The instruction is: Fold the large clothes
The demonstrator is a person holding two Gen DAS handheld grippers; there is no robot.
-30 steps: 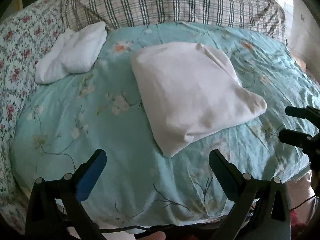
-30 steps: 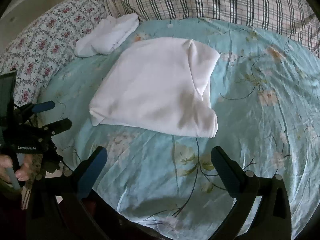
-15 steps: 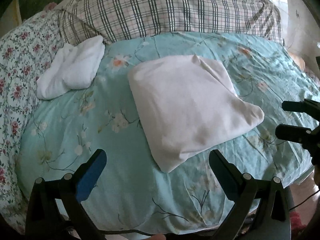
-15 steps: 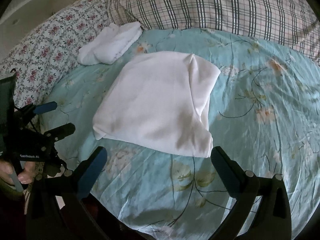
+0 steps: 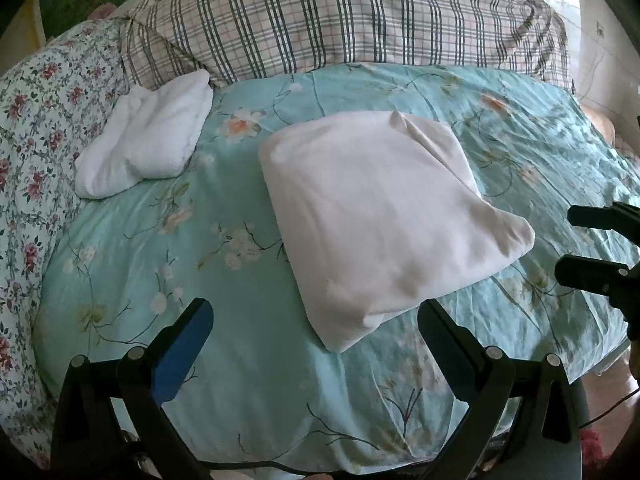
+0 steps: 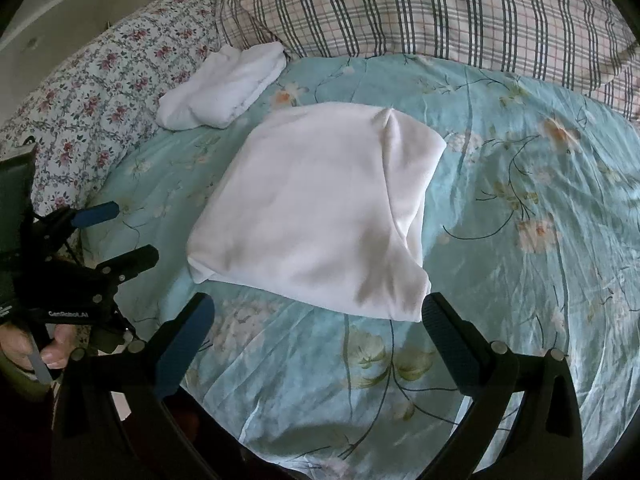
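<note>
A white garment (image 5: pixel 376 216) (image 6: pixel 320 208) lies folded into a thick rectangle in the middle of the teal floral bedspread (image 5: pixel 208 248) (image 6: pixel 520 208). My left gripper (image 5: pixel 316 320) hovers open just short of the fold's near corner, nothing between its fingers. My right gripper (image 6: pixel 318 312) is open too, its fingers straddling the fold's near edge without touching it. Each gripper shows in the other's view: the right gripper (image 5: pixel 576 244) at the right edge, the left gripper (image 6: pixel 120 236) at the left, held by a hand (image 6: pixel 48 344).
A second folded white cloth (image 5: pixel 148 148) (image 6: pixel 224 88) rests at the back left of the bed. A plaid pillow (image 5: pixel 340 20) (image 6: pixel 440 12) lies across the head, and a pink floral sheet (image 5: pixel 36 128) (image 6: pixel 104 92) covers the left side.
Both grippers have crept forward and lower toward the folded garment, which now appears larger and nearer. Both stay open. The garment itself has not moved.
</note>
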